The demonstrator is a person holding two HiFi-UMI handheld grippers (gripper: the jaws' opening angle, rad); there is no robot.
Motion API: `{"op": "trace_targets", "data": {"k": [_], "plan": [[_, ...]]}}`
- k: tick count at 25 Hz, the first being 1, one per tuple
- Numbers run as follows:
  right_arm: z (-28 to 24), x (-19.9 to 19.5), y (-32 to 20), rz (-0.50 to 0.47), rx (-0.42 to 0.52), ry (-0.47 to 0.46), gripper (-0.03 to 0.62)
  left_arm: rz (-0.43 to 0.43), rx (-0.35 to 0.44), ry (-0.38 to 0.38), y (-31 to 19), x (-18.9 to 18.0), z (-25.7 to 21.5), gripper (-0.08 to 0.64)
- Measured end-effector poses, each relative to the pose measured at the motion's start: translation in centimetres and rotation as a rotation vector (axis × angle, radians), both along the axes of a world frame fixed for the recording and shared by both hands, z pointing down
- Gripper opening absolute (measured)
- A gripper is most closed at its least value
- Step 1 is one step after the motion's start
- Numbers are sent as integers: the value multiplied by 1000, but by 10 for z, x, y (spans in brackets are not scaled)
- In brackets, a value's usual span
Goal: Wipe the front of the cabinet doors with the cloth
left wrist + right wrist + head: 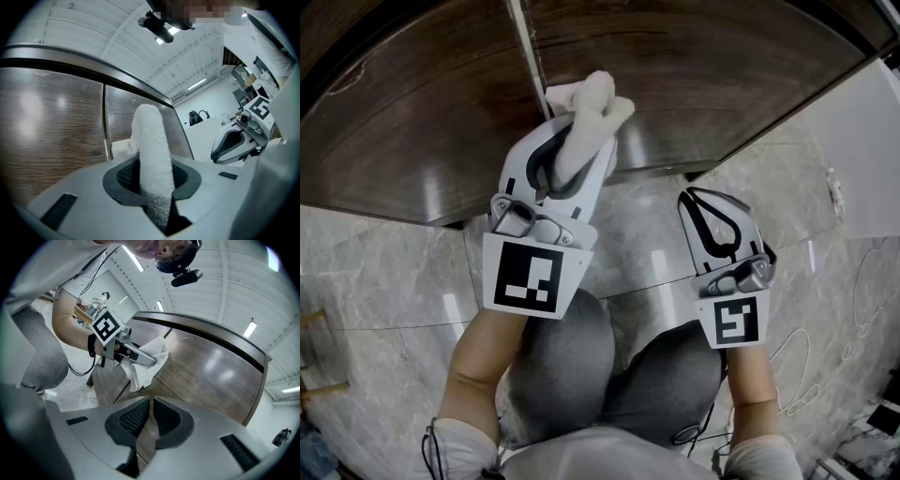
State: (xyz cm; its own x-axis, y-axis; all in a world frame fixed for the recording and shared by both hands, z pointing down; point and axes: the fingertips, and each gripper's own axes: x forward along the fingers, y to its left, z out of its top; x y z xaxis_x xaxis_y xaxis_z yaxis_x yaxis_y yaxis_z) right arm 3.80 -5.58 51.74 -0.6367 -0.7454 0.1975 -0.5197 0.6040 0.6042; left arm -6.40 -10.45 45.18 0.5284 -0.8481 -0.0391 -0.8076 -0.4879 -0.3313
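My left gripper (581,127) is shut on a white cloth (591,108) and holds it against the dark wood cabinet doors (422,122), right at the seam (527,52) between two doors. The cloth (152,159) stands up between the jaws in the left gripper view, its tip at the door seam. My right gripper (711,220) hangs lower, off the door, over the marble floor; its jaws are shut with nothing between them (149,425). The right gripper view shows the left gripper (133,354) pressing the cloth (152,363) on the wood.
The cabinet front (694,84) curves across the top of the head view above a grey marble floor (384,272). A white wall panel (872,150) stands at right. White cable (806,375) lies on the floor at lower right. The person's knees (609,366) are below the grippers.
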Motion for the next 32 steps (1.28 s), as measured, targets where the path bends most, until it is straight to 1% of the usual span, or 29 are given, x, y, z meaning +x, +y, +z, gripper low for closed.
{"op": "trace_targets", "data": {"k": [6, 11, 15, 19, 22, 27, 32], "plan": [[-1, 15, 1, 7, 9, -1, 51, 27, 0, 2, -7, 24, -2, 104], [3, 36, 4, 30, 5, -13, 51, 46, 8, -6, -13, 47, -4, 104], [6, 58, 5, 54, 6, -21, 51, 67, 9, -8, -19, 74, -5, 104], [8, 81, 6, 83, 5, -37, 51, 93, -4, 8, -28, 102, -5, 104], [12, 97, 8, 94, 8, -32, 51, 100, -7, 15, -32, 121, -4, 106], [15, 118, 12, 105, 21, -35, 51, 113, -2, -3, -38, 149, -4, 104], [21, 139, 13, 120, 15, -46, 51, 124, 2, -18, -45, 174, -1, 104]]}}
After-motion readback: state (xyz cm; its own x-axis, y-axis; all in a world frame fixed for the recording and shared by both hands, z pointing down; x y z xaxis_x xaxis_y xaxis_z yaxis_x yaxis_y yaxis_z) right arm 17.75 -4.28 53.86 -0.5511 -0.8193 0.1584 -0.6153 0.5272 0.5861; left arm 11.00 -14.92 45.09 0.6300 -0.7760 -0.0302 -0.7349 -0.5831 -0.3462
